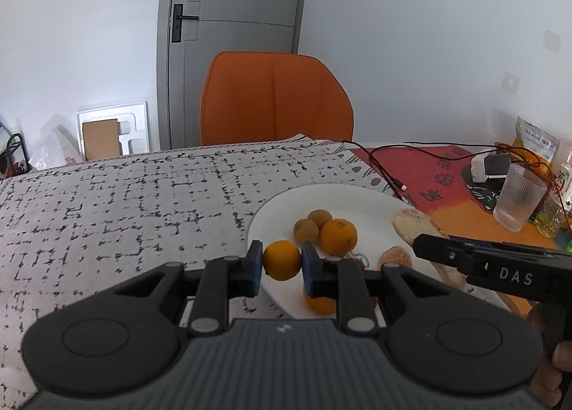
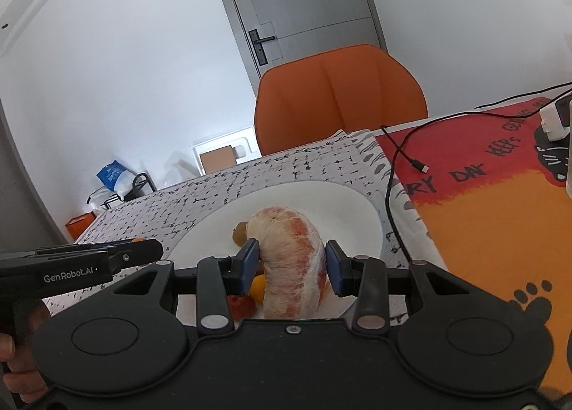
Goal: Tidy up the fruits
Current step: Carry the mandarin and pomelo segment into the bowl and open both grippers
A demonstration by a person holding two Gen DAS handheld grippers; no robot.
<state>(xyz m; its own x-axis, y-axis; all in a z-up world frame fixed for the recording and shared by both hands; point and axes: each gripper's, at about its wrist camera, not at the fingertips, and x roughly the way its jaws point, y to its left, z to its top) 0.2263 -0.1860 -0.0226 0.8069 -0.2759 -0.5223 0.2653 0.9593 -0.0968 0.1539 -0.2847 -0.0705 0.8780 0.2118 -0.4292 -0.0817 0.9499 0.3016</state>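
My left gripper (image 1: 282, 261) is shut on a small orange (image 1: 281, 259), held over the near left rim of the white plate (image 1: 286, 206). On the plate lie another orange (image 1: 338, 236), two small brown fruits (image 1: 306, 230) and a peeled pomelo piece (image 1: 411, 224). My right gripper (image 2: 291, 263) is shut on a peeled pomelo segment (image 2: 296, 267), pink and white, held above the same plate (image 2: 321, 195). Beneath it show a yellow-orange fruit (image 2: 258, 287) and something red (image 2: 238, 304). Each gripper appears in the other's view, left gripper (image 2: 143, 249) and right gripper (image 1: 429, 247).
The plate rests on a grey patterned cloth (image 1: 125, 202). A red and orange mat (image 2: 500, 213) with a loose cable (image 2: 404, 152) lies to the right, with a ribbed glass (image 1: 518, 199) and bottles beyond. An orange chair (image 1: 275, 106) stands behind the table.
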